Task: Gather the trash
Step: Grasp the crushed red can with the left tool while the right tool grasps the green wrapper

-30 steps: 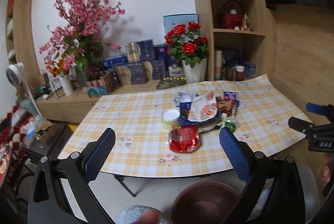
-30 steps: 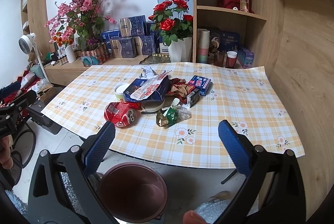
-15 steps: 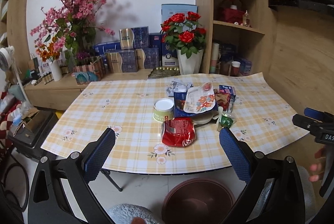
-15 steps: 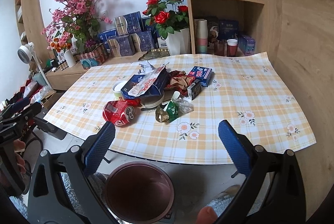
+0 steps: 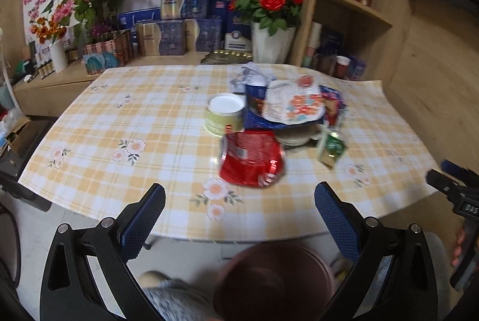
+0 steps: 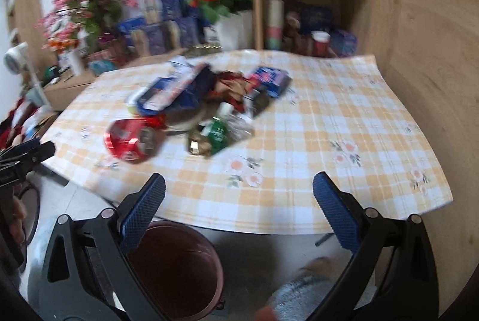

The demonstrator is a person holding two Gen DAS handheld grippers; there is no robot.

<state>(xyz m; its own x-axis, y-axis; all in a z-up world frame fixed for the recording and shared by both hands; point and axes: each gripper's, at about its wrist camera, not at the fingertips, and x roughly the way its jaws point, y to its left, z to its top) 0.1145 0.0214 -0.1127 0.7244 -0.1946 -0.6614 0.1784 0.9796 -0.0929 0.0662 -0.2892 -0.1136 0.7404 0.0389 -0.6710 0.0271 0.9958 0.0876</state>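
Both the left claw [image 5: 239, 219] and the right claw [image 6: 239, 214] are spread wide with nothing between their fingers, hovering off the near edge of the tabletop [image 5: 155, 123] above a brown bin [image 6: 173, 267] on the floor. The trash sits heaped at the middle of the checked tabletop: a crushed red can [image 5: 251, 159] nearest, a white-lidded tub [image 5: 224, 114] just behind it, a green wrapper [image 5: 330, 148] to its right, and blue packets [image 5: 287, 108] piled behind.

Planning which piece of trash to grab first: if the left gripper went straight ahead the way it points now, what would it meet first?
Probably the crushed red can, nearest the table edge and roughly centred ahead of the open left gripper; depth is uncertain.
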